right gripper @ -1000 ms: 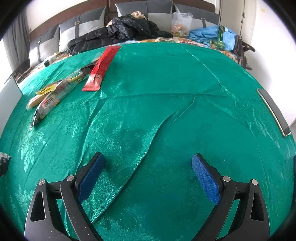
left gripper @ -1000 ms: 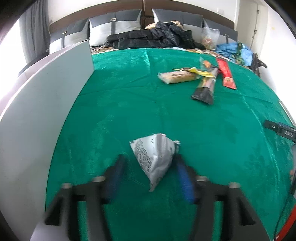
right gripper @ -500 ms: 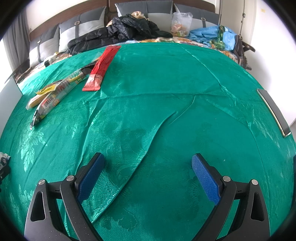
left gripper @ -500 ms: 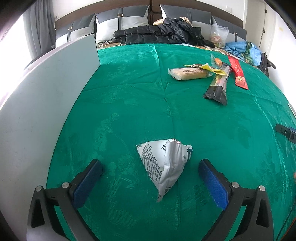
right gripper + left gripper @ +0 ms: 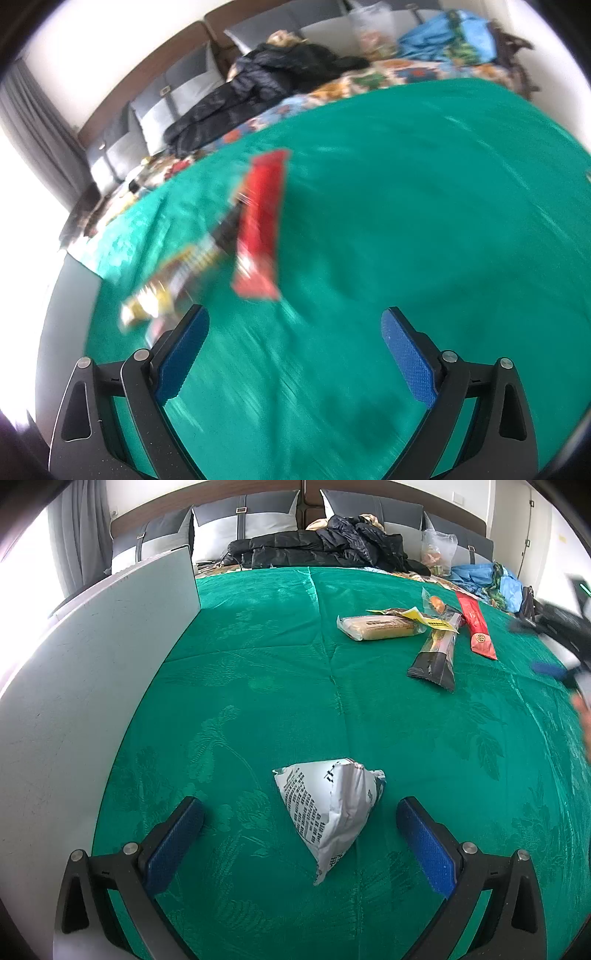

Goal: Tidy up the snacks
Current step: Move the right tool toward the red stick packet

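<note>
Snacks: the white pouch [image 5: 332, 812] is lying on the green cloth [image 5: 258, 701], between the pads of my left gripper [image 5: 299, 834] but touching neither. A second ago those pads were pressing its sides; the jaws have just been opening and are now standing as wide as they go, pouch free on the cloth. I am reading this as a release: pouch set down near the white board [image 5: 92, 664], on the left side of the cloth, well apart from the rest.

The remaining snacks are sitting in a loose group at the far right of the cloth: a tan bar [image 5: 380, 627], a yellow wrapper [image 5: 424, 618] overlapping its end, a dark packet [image 5: 436, 653] and a red stick [image 5: 476, 631] just beside that.

My right gripper [image 5: 295, 347] is also spread wide and holding nothing. Its view is now smearing with motion and tilting, where half a second ago it was steady over bare cloth; the red stick [image 5: 262, 221] is now sitting much closer in it, ahead of the jaws, with the yellow wrapper [image 5: 147, 306] blurred beside the left pad. From the left view the right gripper [image 5: 554, 653] is appearing as a blur at the right edge, near the group.

Judgement: one item is placed, four are waiting. The right hand is probably heading for the red stick. Flat thin wrappers on soft cloth will likely be awkward to pinch; the cloth could bunch up with them.
</note>
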A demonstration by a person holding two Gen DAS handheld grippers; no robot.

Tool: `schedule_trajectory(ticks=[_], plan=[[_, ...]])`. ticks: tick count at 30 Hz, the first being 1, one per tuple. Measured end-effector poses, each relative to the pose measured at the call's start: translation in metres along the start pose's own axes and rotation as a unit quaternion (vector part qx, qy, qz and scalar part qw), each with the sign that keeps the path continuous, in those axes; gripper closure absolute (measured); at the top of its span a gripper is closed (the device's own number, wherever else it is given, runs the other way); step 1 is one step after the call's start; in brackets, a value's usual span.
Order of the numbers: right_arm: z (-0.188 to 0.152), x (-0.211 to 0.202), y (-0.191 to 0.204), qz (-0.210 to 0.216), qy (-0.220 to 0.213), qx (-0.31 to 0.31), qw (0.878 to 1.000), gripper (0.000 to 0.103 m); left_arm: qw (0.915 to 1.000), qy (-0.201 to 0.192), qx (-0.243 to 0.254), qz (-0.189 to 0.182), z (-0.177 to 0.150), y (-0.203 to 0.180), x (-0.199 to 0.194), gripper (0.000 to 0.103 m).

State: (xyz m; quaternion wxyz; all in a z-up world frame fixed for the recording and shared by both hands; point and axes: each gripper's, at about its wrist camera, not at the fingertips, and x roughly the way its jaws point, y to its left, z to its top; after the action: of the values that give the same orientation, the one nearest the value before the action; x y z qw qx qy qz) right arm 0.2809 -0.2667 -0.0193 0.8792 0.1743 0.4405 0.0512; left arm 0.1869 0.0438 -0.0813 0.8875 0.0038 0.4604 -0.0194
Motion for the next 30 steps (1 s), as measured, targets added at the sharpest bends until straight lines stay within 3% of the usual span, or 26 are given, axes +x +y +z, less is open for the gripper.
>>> schedule_trajectory(ticks=[5, 6, 7, 9, 13, 18, 22, 23, 25, 26, 30], plan=[[0.021, 0.054, 0.034, -0.034, 0.046, -0.067, 0.996, 0.012, 1.0, 0.0, 0.0, 0.0, 0.0, 0.0, 0.0, 0.0], [0.021, 0.06, 0.035, -0.039, 0.053, -0.077, 0.995, 0.032, 1.0, 0.0, 0.0, 0.0, 0.0, 0.0, 0.0, 0.0], [0.02, 0.06, 0.037, -0.056, 0.045, -0.096, 0.993, 0.076, 1.0, 0.0, 0.0, 0.0, 0.0, 0.0, 0.0, 0.0], [0.015, 0.058, 0.036, -0.052, 0.05, -0.105, 0.992, 0.077, 1.0, 0.0, 0.0, 0.0, 0.0, 0.0, 0.0, 0.0], [-0.007, 0.029, 0.024, -0.02, 0.055, -0.107, 0.992, 0.077, 1.0, 0.0, 0.0, 0.0, 0.0, 0.0, 0.0, 0.0], [-0.07, -0.037, 0.008, 0.026, 0.091, -0.12, 0.988, 0.077, 1.0, 0.0, 0.0, 0.0, 0.0, 0.0, 0.0, 0.0], [-0.137, -0.069, -0.006, 0.003, 0.084, -0.118, 0.989, 0.075, 1.0, 0.0, 0.0, 0.0, 0.0, 0.0, 0.0, 0.0], [-0.15, -0.076, -0.007, -0.006, 0.061, -0.12, 0.991, 0.073, 1.0, 0.0, 0.0, 0.0, 0.0, 0.0, 0.0, 0.0], [-0.16, -0.079, -0.002, -0.043, 0.045, -0.126, 0.99, 0.03, 1.0, 0.0, 0.0, 0.0, 0.0, 0.0, 0.0, 0.0], [-0.161, -0.077, 0.003, -0.051, 0.045, -0.13, 0.989, 0.022, 1.0, 0.0, 0.0, 0.0, 0.0, 0.0, 0.0, 0.0], [-0.168, -0.064, 0.016, -0.091, 0.033, -0.178, 0.979, 0.02, 1.0, 0.0, -0.001, -0.001, 0.001, 0.0, 0.0, 0.0]])
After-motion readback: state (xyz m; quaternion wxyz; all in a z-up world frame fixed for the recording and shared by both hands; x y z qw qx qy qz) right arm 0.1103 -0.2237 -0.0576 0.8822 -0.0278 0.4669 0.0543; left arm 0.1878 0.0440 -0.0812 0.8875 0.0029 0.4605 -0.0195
